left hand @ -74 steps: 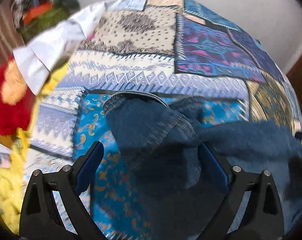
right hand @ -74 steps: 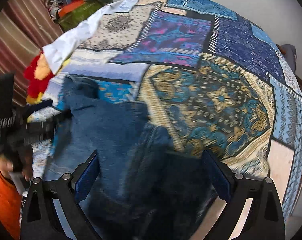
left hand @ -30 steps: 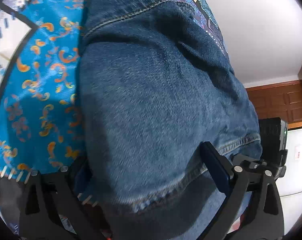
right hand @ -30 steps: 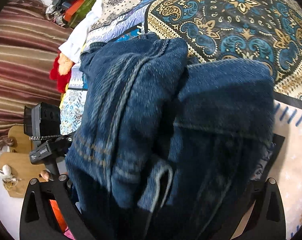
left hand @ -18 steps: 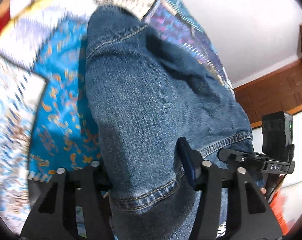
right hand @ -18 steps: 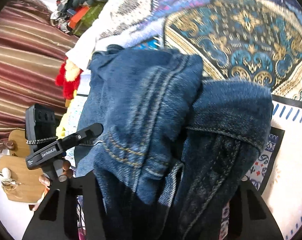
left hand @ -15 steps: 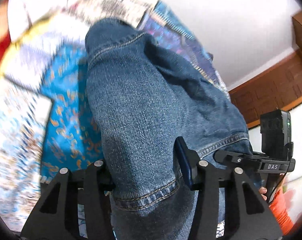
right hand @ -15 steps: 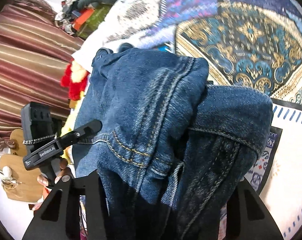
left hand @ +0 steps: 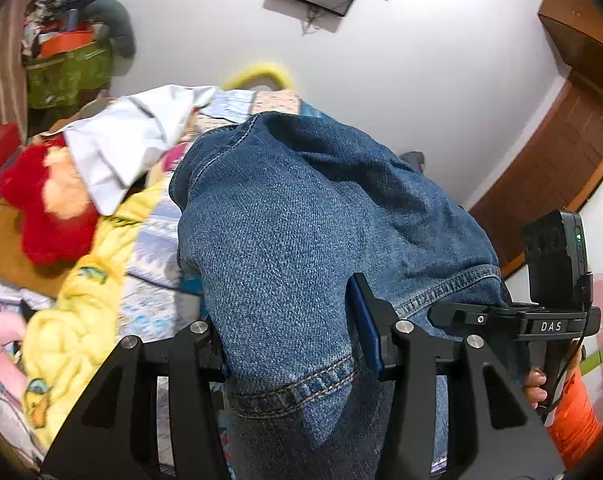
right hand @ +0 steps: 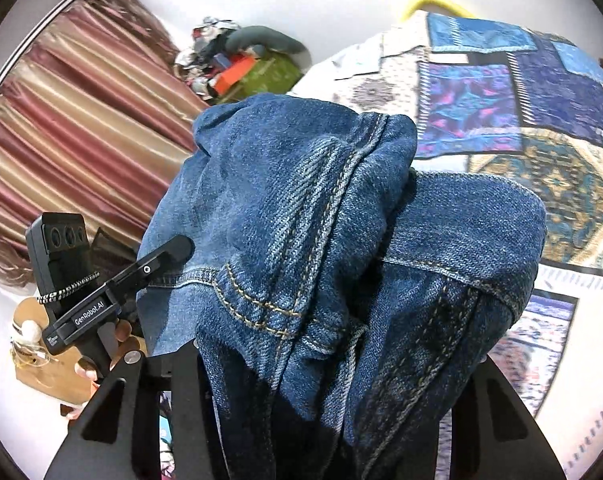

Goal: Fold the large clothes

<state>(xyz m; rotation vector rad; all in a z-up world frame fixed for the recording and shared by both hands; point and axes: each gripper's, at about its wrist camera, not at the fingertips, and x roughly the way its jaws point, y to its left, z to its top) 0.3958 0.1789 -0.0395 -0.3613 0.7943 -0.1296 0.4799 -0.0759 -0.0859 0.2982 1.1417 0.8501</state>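
A pair of blue denim jeans (left hand: 285,232) hangs bunched over both grippers, lifted off the patchwork bedspread (right hand: 541,160). My left gripper (left hand: 289,340) is shut on a thick fold of the jeans near a stitched hem. My right gripper (right hand: 333,364) is shut on the jeans (right hand: 301,220) near a seam and pocket; its fingertips are hidden under the cloth. Each gripper shows in the other's view, the right one in the left wrist view (left hand: 513,316) and the left one in the right wrist view (right hand: 101,300), both at the jeans' edge.
A white garment (left hand: 129,144), a red plush toy (left hand: 49,208) and a yellow blanket (left hand: 73,312) lie at the bed's left side. A green box of clutter (left hand: 65,72) stands by the wall. Striped curtains (right hand: 81,128) hang left. A wooden door (left hand: 561,160) is at right.
Both grippers have closed on the jeans and lifted them up off the bedspread. The views have tilted up toward the wall and curtains.
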